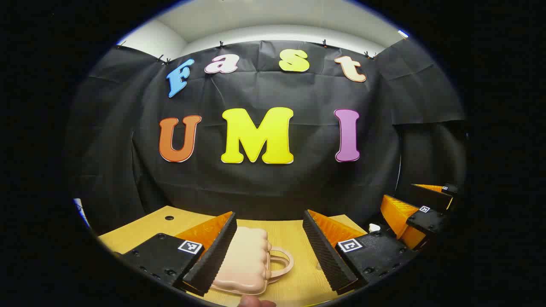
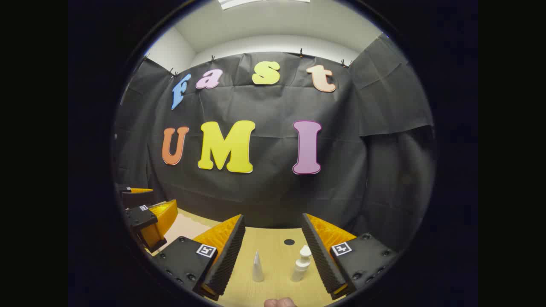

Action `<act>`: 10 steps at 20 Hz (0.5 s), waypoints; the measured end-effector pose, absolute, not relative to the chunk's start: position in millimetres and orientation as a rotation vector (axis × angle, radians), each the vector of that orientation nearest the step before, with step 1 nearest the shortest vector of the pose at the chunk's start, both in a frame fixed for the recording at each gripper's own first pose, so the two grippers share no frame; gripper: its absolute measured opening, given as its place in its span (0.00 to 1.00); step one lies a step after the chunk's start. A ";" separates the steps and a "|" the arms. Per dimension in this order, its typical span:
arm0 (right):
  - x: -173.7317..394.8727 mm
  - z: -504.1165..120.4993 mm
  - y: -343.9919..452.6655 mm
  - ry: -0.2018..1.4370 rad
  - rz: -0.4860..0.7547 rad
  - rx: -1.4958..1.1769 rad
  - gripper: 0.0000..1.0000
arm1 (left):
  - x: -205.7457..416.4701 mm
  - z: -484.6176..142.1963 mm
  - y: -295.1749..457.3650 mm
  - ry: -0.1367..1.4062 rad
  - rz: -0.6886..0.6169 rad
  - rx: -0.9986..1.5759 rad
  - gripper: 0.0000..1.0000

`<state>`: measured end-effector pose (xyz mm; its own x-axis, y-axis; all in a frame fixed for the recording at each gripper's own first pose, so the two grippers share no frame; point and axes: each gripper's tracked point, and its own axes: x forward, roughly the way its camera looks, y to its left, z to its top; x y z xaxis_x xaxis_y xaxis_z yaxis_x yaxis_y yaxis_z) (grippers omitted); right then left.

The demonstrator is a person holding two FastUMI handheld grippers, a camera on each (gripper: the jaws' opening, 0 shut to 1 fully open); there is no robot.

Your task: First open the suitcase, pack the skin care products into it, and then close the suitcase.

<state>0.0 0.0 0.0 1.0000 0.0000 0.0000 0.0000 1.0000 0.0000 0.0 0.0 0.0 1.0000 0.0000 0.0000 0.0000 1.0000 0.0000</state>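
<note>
A pale wooden tabletop (image 1: 294, 238) runs along the bottom of both views, backed by black cloth under a white ceiling. In the left gripper view the left tongs (image 1: 268, 247) stand apart low in the frame, and the closed, pale pink suitcase (image 1: 245, 262) lies flat between them with its handle (image 1: 281, 260) toward the right; the right tongs (image 1: 420, 209) show at the right edge. In the right gripper view the right tongs (image 2: 273, 251) stand apart around a white cone-shaped tube (image 2: 257, 266) and a white pump bottle (image 2: 301, 264), both upright at bottom centre. The left tongs (image 2: 145, 213) sit at the left edge. No readable labels.
</note>
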 end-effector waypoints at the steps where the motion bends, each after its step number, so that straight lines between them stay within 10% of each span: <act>1: 0.8 1.0 -0.9 -0.002 -0.001 0.001 0.78 | 0.2 0.2 0.0 0.000 0.000 0.002 0.99; 10: 5.0 2.2 -12.0 -0.009 -0.017 0.010 0.79 | 5.2 1.2 -5.4 -0.002 -0.004 0.012 0.99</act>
<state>5.0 -12.0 2.2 0.9998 -0.0172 0.0093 0.0171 0.9998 0.0096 5.2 -5.4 1.2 1.0000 -0.0044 0.0016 0.0043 0.9999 0.0118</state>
